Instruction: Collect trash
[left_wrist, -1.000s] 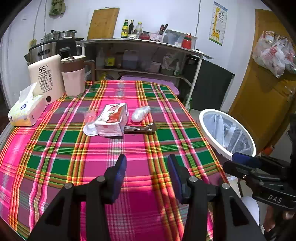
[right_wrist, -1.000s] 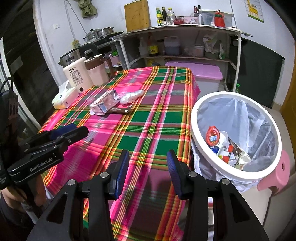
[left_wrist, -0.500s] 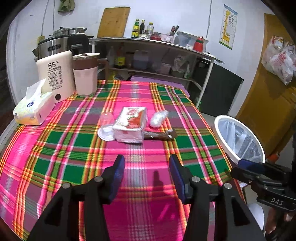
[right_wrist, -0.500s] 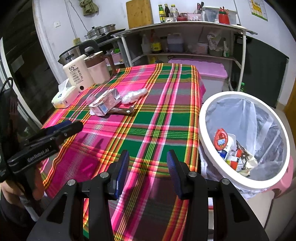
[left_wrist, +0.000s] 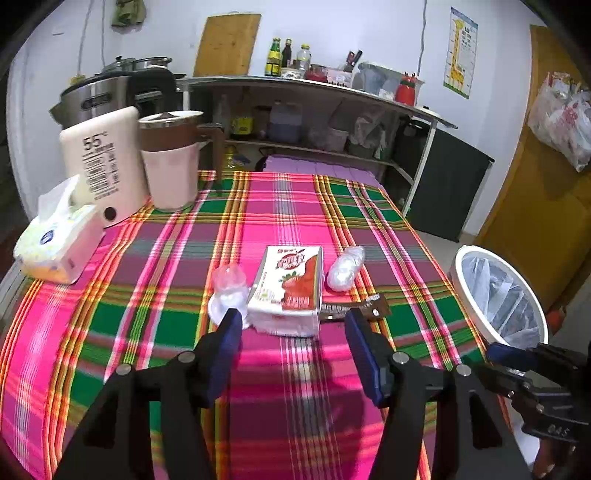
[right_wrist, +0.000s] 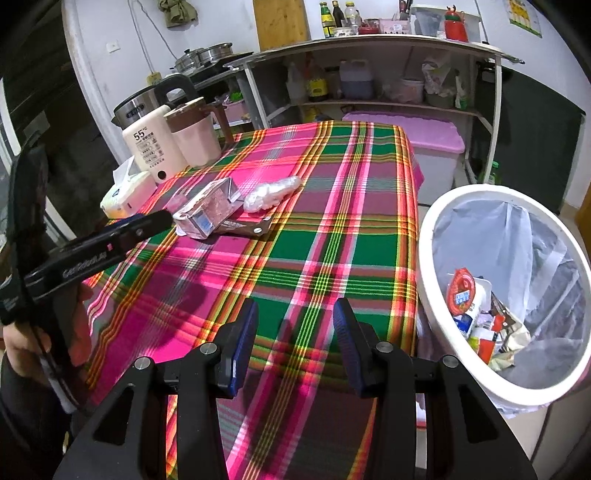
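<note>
Left gripper (left_wrist: 291, 321) jaws (just widening) face carton (left_wrist: 286, 291).

Left gripper (left_wrist: 291, 325): matte black angular frame, two fingers faced with dark blue ribbed pads (left_wrist: 225, 343), round silver screws at the pivots, white lettering along its side. Right gripper (right_wrist: 293, 319): same black frame, blue pads, silver screws, pale embossed lettering on its body. Black cable and dark strap at the left hand (right_wrist: 22, 347).

You are working in a home kitchen: steel pots (left_wrist: 110, 88) are sitting upper left, sauce bottles (left_wrist: 286, 57) are standing on the shelf (left_wrist: 314, 86) at top centre, beside a leaning cutting board (left_wrist: 227, 44).
</note>
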